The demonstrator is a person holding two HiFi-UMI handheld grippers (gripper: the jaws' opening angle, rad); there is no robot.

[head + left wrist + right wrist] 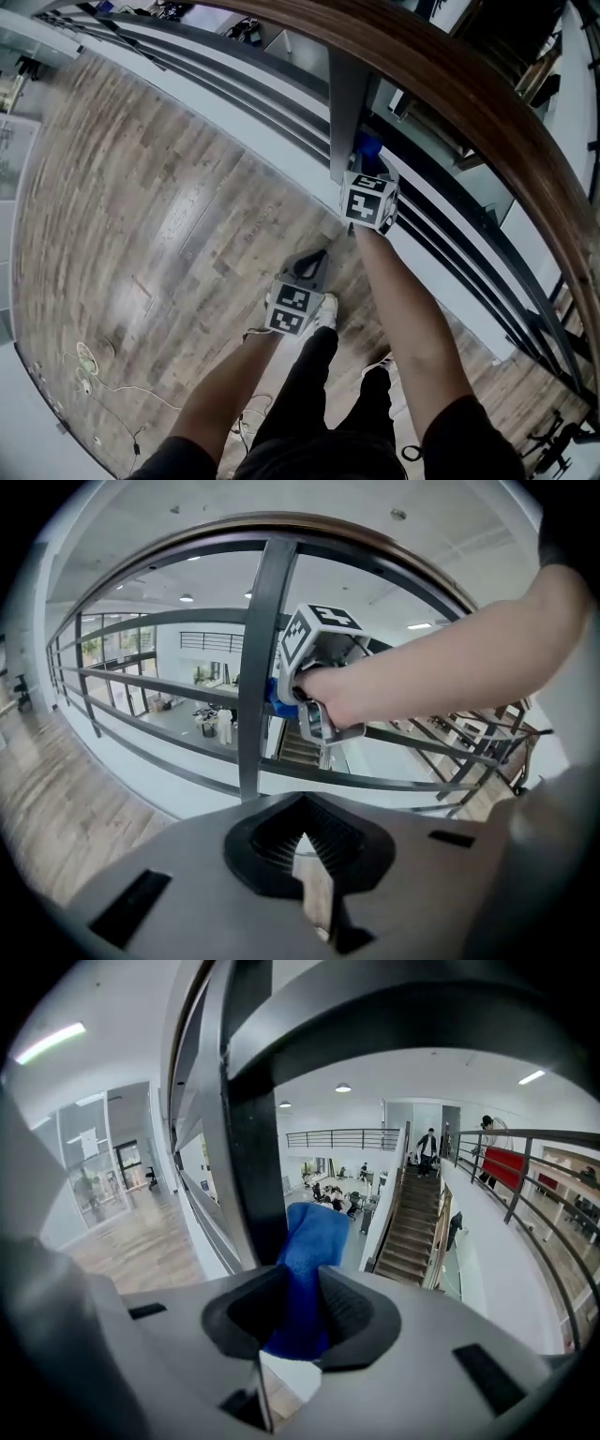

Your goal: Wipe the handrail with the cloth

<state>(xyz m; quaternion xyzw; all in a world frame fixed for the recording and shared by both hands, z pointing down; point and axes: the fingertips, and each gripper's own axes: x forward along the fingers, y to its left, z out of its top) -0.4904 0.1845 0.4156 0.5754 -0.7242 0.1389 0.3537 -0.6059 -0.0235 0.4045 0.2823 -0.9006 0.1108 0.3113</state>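
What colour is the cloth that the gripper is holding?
The cloth is plain blue; the right gripper view shows it best, clamped in the right gripper.

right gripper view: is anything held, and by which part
The right gripper is shut on the blue cloth, pinching it bunched near one end; the rest sticks out past the jaws. The left gripper holds nothing.

Glossy wooden handrail [450, 89]; blue cloth [309, 1251] seemingly fleecy.
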